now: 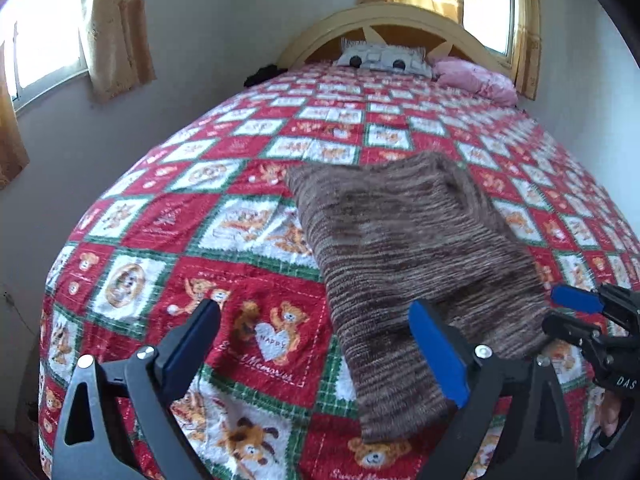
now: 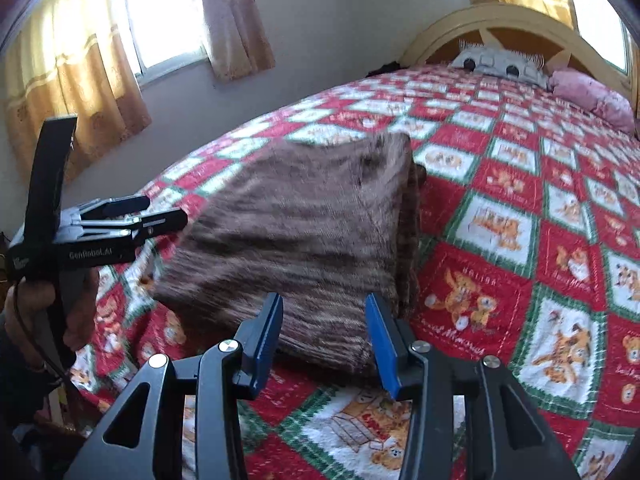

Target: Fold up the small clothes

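One folded brown knit garment (image 1: pixel 408 248) on the bedspread (image 1: pixel 168 216), left gripper (image 1: pixel 316 344) and right gripper (image 2: pixel 324 336) both wide, empty.

Open quilt (image 1: pixel 224 216) is seen on the bed to the left of the brown knitted garment (image 1: pixel 404 248) and beyond it, as far as the pillows (image 1: pixel 384 58) at the headboard (image 1: pixel 400 20). The middle of the bed is taken up by the garment. The wall (image 1: pixel 200 40) and curtains (image 1: pixel 116 32) are found close along the left edge. The right hand-held gripper (image 1: pixel 568 312) is crowded against the garment's right edge, apparently touching it, though blur hides the contact. Free quilt is also shown to the garment's right (image 2: pixel 520 220).
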Motion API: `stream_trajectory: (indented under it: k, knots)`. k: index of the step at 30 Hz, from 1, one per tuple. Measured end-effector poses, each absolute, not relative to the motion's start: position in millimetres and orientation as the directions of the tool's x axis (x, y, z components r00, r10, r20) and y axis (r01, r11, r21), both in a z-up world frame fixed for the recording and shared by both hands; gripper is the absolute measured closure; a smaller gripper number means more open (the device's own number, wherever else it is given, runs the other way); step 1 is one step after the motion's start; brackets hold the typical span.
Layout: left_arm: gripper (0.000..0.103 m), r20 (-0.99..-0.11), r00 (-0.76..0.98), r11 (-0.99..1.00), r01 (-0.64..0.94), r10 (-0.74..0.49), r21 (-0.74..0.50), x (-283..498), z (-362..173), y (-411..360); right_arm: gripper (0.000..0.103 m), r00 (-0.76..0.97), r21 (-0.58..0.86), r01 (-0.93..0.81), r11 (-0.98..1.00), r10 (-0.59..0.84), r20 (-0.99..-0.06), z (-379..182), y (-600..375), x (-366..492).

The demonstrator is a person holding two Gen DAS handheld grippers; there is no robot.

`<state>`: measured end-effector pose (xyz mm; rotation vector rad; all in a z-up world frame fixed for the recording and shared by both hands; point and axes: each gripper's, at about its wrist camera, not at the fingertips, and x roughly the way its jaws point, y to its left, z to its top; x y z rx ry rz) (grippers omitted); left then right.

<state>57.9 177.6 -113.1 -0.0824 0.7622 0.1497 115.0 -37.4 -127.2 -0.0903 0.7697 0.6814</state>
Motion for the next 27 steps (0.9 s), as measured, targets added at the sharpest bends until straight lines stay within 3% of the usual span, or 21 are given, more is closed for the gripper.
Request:
stream_trajectory:
  k: [8,10,13,27]
  knots:
    - [0.005,-0.598,0.79,0.983,-0.184,0.133,-0.025,38.1,-73.9,172.4,0.058,0.675,0.02,-0.565,0.825,0.476,-0.564,-84.0,-34.8,88.5]
    - [0.004,-0.566,0.811,0.983,-0.185,0.147,-0.01,33.3,-65.2,168.2,0.051,0.738,-0.048,-0.537,0.842,0.442,-0.509,-72.9,-34.8,77.4]
    - [0.003,-0.523,0.837,0.983,-0.182,0.162,0.013,26.2,-54.5,162.2,0.049,0.771,-0.059,-0.531,0.846,0.452,-0.449,-58.8,-39.7,66.6]
    - [0.003,-0.498,0.853,0.986,-0.165,0.153,0.02,21.3,-47.6,150.0,0.049,0.786,-0.044,-0.521,0.852,0.459,-0.415,-45.9,-46.8,54.4]
